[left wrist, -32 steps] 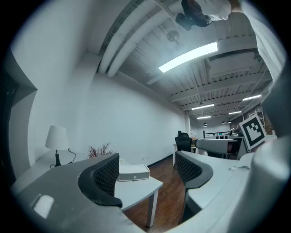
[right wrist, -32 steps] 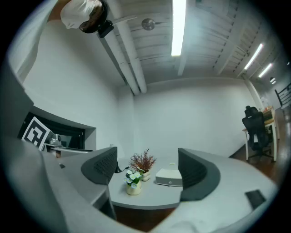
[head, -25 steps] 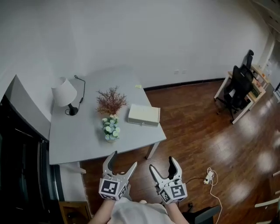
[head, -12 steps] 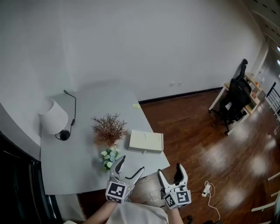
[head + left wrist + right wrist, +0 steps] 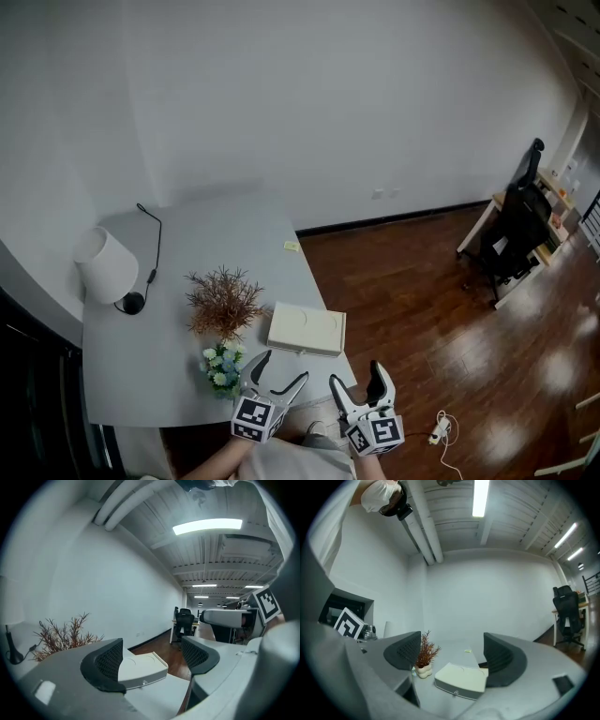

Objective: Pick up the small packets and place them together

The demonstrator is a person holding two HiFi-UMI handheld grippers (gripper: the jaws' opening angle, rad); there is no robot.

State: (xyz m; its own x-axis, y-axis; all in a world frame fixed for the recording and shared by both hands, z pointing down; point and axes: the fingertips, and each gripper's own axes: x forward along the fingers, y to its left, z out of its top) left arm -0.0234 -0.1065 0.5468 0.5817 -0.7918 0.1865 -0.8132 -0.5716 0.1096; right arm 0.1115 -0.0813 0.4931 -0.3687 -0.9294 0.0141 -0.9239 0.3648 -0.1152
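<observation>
I held the left gripper (image 5: 284, 367) and right gripper (image 5: 354, 377) short of the surface (image 5: 141, 375), fingers wide and empty, ready to reach; 1 yellow speck (image 5: 292, 247) was perhaps a packet.

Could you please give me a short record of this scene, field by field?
Surface: grey table
On it: white lamp, dried plant, flower posy, cream box
Task item: one small packet, yellowish, near the table's far corner, untouched
Left claw: open, empty
Right claw: open, empty
Beyond: office chair on the wooden floor
</observation>
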